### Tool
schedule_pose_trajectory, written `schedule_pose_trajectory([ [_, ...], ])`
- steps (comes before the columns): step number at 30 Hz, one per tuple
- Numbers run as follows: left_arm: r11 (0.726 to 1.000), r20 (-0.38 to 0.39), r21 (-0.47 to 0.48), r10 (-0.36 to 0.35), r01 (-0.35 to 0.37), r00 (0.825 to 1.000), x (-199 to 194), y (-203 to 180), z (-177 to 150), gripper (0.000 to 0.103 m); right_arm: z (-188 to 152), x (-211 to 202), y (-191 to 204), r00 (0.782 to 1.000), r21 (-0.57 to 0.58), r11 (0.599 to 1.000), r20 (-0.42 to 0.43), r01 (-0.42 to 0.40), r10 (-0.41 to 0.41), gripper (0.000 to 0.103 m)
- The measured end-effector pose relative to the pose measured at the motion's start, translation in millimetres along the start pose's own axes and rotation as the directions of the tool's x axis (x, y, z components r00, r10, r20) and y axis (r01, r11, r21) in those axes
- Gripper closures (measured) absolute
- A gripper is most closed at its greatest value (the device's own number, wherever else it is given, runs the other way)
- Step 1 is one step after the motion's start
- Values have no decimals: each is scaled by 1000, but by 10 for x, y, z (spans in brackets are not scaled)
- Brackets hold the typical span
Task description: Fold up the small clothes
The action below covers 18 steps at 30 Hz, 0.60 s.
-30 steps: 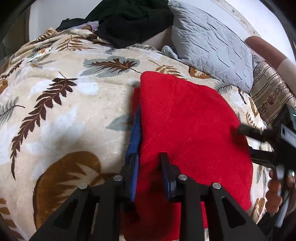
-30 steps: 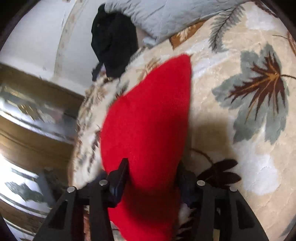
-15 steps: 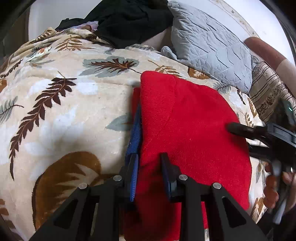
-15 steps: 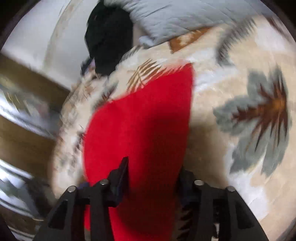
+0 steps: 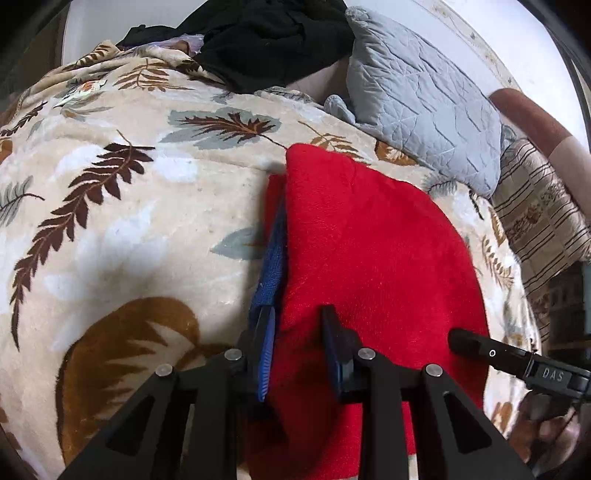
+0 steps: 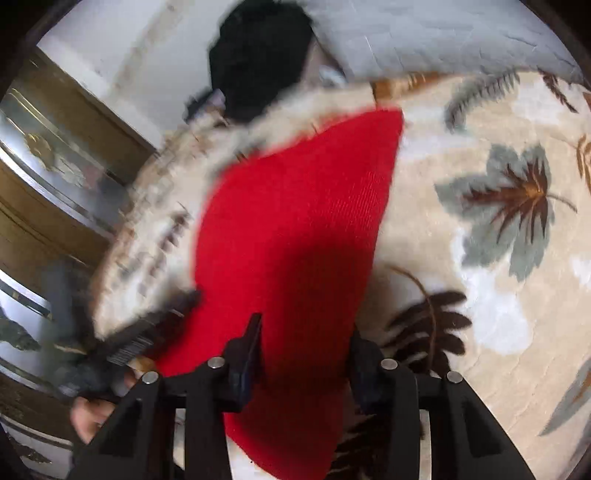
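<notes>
A small red garment [image 5: 373,258] lies folded on a beige blanket with a leaf print [image 5: 122,206]. A blue knit band [image 5: 273,254] shows along its left edge. My left gripper [image 5: 297,332] is shut on the garment's near left edge, with red cloth between its fingers. In the right wrist view the same red garment [image 6: 295,229] runs away from my right gripper [image 6: 306,350], whose jaws stand apart over the near right edge. The right gripper's fingers [image 5: 476,345] show at the lower right of the left wrist view.
A grey quilted pillow [image 5: 417,92] and a pile of black clothes [image 5: 266,33] lie at the far side of the bed. A striped cushion [image 5: 535,218] is at the right. A wooden cabinet [image 6: 55,166] stands to the left in the right wrist view.
The right gripper has swung down along the garment's right edge to its near corner. The left gripper has kept its hold and its place.
</notes>
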<state>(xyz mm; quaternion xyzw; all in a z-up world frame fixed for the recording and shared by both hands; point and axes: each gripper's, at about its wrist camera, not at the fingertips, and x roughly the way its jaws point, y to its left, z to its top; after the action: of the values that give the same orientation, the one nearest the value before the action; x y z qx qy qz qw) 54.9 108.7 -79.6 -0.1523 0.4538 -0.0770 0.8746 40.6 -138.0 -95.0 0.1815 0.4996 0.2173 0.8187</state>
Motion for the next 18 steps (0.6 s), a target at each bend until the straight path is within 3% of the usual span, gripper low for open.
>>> schedule_pose_trajectory([
  [2,998,9,-41,-38,38,999,-144,29,7,74,-17,-30,-101,997,62,995,23,-74,73,46],
  [4,990,23,-94,-102,104,994,-272,102,31,57,-60,-85,-148,994,78,991,34,-109,107,36],
  [7,966,51,-183,-176,183,983,-341,253,104,43,-101,-197,-206,989,69,987,45,-143,140,35],
  [11,940,-32,-262,-236,219,971,-107,378,281,43,-16,-159,-277,983,102,978,51,-182,178,35],
  [14,943,-108,-234,-267,236,958,110,313,343,43,80,-42,-268,979,124,972,56,-202,196,35],
  [16,957,-168,-228,-219,178,961,269,311,311,43,130,13,-316,978,146,968,58,-207,200,35],
  [18,943,-163,-264,-250,202,955,356,390,244,45,190,136,-369,975,175,960,39,-220,217,35],
])
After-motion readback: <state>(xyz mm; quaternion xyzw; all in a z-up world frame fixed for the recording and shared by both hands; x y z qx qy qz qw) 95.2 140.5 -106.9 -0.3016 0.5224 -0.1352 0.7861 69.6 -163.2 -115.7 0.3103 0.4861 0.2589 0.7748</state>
